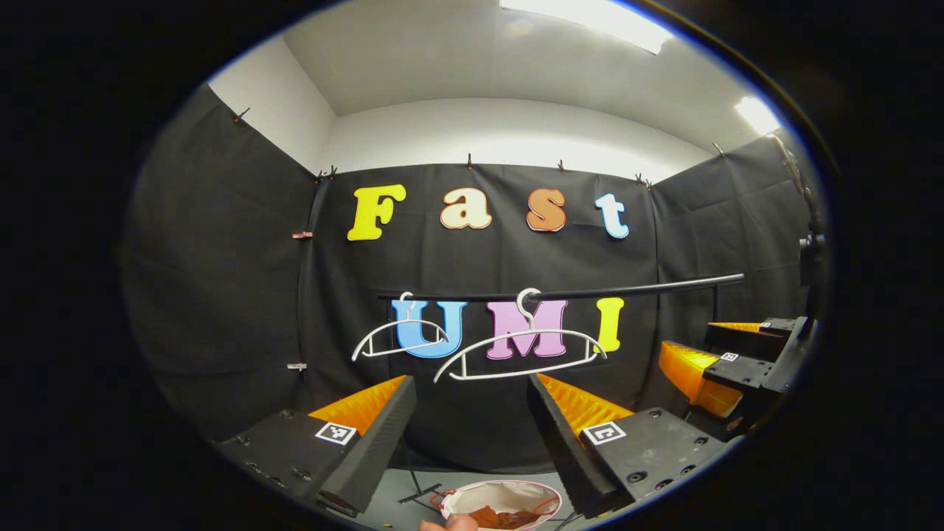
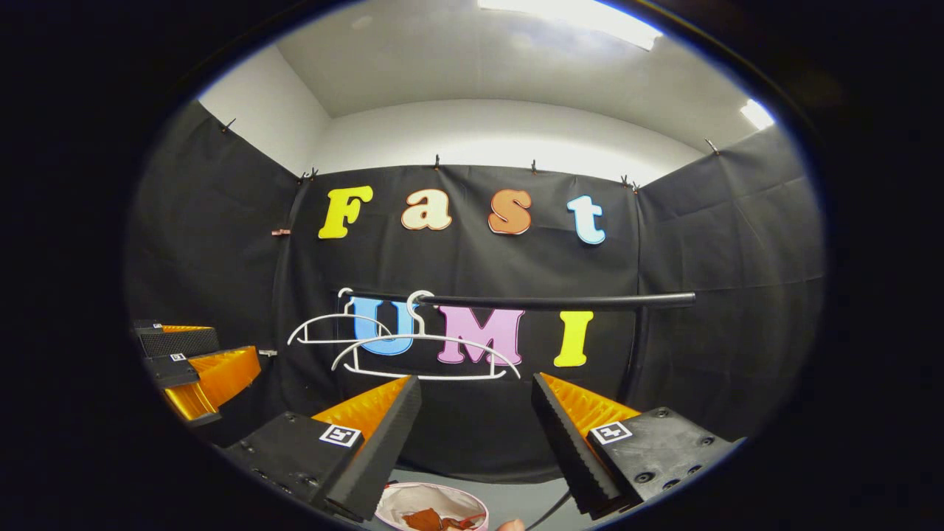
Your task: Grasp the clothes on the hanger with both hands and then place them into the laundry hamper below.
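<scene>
In the left gripper view, the left gripper (image 1: 472, 413) has its two fingers spread wide apart with nothing between them. In the right gripper view, the right gripper (image 2: 476, 413) is likewise wide open and holds nothing. Each gripper also appears at the edge of the other's view, raised beside it. Ahead of both, a black rail (image 1: 590, 291) runs across the booth wall, and two white hangers (image 1: 520, 346) hang from it, both bare, one partly behind the other. Below the fingers, on the grey floor, stands the laundry hamper (image 2: 402, 498), a round pale basket. The clothes (image 1: 505, 516), a brownish-orange bundle, lie inside it. A fingertip (image 1: 450, 523) shows at the bottom edge of the left gripper view.
</scene>
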Demonstrator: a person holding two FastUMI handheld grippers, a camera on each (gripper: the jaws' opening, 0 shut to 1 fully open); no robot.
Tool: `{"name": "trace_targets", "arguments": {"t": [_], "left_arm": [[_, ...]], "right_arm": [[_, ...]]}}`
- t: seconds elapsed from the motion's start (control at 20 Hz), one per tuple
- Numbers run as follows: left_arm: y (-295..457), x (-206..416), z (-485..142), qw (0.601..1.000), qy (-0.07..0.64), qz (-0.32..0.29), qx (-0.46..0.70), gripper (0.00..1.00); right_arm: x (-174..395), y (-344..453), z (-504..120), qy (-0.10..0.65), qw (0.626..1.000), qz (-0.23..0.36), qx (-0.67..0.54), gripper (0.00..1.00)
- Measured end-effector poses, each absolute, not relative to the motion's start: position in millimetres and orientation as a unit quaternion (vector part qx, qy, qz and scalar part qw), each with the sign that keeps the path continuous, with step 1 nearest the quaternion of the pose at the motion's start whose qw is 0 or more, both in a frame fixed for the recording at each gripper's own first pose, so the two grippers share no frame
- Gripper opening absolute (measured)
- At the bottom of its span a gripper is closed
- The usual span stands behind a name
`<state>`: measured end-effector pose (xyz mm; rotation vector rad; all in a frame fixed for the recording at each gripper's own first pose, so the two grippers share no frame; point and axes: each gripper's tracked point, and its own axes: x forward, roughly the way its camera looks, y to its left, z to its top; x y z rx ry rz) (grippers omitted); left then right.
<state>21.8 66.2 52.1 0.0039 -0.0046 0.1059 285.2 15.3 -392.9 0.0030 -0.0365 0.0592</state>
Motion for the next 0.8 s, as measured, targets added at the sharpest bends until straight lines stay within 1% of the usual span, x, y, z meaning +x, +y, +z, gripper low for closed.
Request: {"name": "trace_targets", "arguments": {"t": [0.05, 0.1, 0.8], "left_arm": [[65.8, 22.0, 52.3, 0.999, -0.001, 0.051, 0.004, 0.95], [66.1, 21.7, 51.7, 0.999, -0.001, 0.05, 0.006, 0.95], [67.4, 24.0, 54.7, 0.999, -0.007, 0.047, 0.014, 0.95]], "right_arm": [[284.4, 15.1, -394.2, -0.017, 0.999, 0.029, 0.0, 1.0], [284.4, 14.7, -394.4, -0.016, 0.999, 0.029, -0.001, 0.97], [289.7, 8.2, -387.0, -0.035, 0.999, 0.018, -0.011, 0.97]]}}
